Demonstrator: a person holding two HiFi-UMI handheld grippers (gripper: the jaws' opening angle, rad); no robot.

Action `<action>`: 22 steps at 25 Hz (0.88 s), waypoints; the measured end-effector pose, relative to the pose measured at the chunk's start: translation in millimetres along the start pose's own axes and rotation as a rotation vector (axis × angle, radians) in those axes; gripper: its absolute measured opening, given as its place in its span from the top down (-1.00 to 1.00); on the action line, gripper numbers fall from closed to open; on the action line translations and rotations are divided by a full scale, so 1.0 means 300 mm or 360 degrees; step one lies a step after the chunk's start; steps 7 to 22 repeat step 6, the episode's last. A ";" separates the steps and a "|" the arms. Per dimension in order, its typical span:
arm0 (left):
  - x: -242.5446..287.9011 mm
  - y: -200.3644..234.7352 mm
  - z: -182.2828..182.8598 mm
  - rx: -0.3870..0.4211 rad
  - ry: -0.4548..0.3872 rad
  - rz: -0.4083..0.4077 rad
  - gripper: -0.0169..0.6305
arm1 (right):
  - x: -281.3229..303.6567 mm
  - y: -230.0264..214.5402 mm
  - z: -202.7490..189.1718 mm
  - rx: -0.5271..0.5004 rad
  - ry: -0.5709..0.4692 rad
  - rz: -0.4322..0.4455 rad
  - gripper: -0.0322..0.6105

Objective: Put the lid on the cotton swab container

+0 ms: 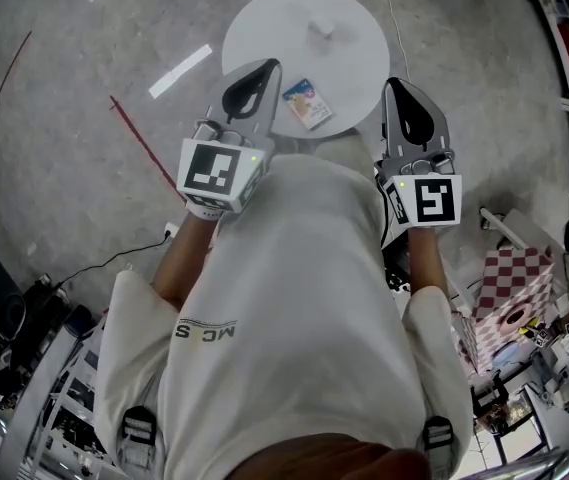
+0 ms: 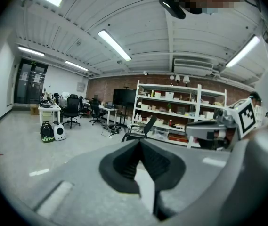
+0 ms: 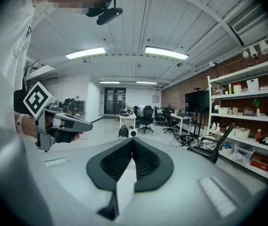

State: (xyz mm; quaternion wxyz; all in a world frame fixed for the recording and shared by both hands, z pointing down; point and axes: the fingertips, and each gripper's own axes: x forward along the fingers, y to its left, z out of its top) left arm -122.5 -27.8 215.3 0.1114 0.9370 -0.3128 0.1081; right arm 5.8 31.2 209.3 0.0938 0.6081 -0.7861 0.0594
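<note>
While I hold them chest-high, my left claw (image 1: 267,68) and right claw (image 1: 396,86) sit closed, empty. A packet (image 1: 307,104) lies on the tabletop (image 1: 264,18).

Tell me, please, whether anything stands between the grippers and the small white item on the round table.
Only a flat printed packet, lying on the table nearer the person than the white item. The left gripper and right gripper are shut, empty.

A round white table (image 1: 264,38) stands on grey floor (image 1: 64,168). A small white object (image 1: 321,33) sits near its middle, a printed packet (image 1: 307,103) at its near edge.
</note>
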 end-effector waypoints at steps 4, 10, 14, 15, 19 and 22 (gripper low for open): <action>0.013 -0.004 0.001 -0.0005 -0.0001 -0.0007 0.95 | 0.005 -0.005 -0.007 0.0019 -0.0002 -0.0006 0.94; 0.026 -0.007 0.001 -0.0006 -0.0002 -0.0008 0.95 | 0.008 -0.013 -0.012 0.0020 -0.0002 -0.0003 0.94; 0.026 -0.007 0.001 -0.0006 -0.0002 -0.0008 0.95 | 0.008 -0.013 -0.012 0.0020 -0.0002 -0.0003 0.94; 0.026 -0.007 0.001 -0.0006 -0.0002 -0.0008 0.95 | 0.008 -0.013 -0.012 0.0020 -0.0002 -0.0003 0.94; 0.026 -0.007 0.001 -0.0006 -0.0002 -0.0008 0.95 | 0.008 -0.013 -0.012 0.0020 -0.0002 -0.0003 0.94; 0.026 -0.007 0.001 -0.0006 -0.0002 -0.0008 0.95 | 0.008 -0.013 -0.012 0.0020 -0.0002 -0.0003 0.94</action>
